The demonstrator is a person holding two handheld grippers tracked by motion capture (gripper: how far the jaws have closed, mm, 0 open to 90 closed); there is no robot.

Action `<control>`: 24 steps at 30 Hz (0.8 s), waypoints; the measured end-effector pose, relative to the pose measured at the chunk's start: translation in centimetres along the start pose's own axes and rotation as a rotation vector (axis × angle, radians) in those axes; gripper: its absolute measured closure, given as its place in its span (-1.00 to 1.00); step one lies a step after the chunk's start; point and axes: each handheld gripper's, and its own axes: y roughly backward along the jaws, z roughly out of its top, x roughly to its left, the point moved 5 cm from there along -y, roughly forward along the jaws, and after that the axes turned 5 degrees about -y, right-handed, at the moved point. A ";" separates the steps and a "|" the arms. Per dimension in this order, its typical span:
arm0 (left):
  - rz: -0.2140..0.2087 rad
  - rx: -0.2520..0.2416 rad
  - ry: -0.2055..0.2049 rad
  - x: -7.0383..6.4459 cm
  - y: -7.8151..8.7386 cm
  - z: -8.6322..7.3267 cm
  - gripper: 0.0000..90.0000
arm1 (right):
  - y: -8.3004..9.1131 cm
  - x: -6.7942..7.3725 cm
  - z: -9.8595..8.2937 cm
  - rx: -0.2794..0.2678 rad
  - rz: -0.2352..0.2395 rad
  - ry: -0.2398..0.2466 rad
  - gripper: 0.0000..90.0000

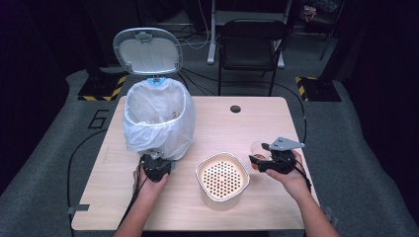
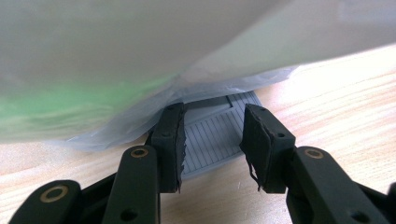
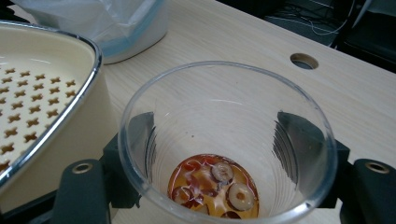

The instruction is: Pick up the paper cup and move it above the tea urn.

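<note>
A pedal bin (image 1: 158,118) lined with a white bag stands at the table's left, its lid (image 1: 147,51) raised. My left gripper (image 1: 156,167) sits at the bin's base. In the left gripper view it (image 2: 214,116) is open, jaws over the grey ribbed pedal (image 2: 210,140) under the hanging bag (image 2: 116,60). My right gripper (image 1: 260,162) is shut on a clear plastic cup (image 1: 257,149) at the right. The cup (image 3: 219,107) holds a little orange liquid with round slices (image 3: 212,184), and the right gripper (image 3: 217,128) has a jaw on each side of it.
A cream bowl with a perforated strainer insert (image 1: 222,177) stands between my hands, its rim (image 3: 88,51) close to the cup's left. The table has a cable hole (image 1: 235,108) at the back. A black chair (image 1: 252,44) stands beyond the table.
</note>
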 end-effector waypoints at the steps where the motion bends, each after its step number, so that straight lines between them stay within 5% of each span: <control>1: 0.000 0.000 0.000 0.0 0.0 0.0 0.31 | -0.1 0.1 0.3 -0.002 0.009 0.007 -0.35; 9: 0.000 0.000 -0.001 0.0 0.0 0.0 0.31 | -1.5 0.4 2.6 0.027 0.061 0.069 -0.35; 24: -0.001 0.001 -0.002 0.0 0.0 0.0 0.31 | -3.5 1.5 6.0 -0.004 0.143 0.167 -0.30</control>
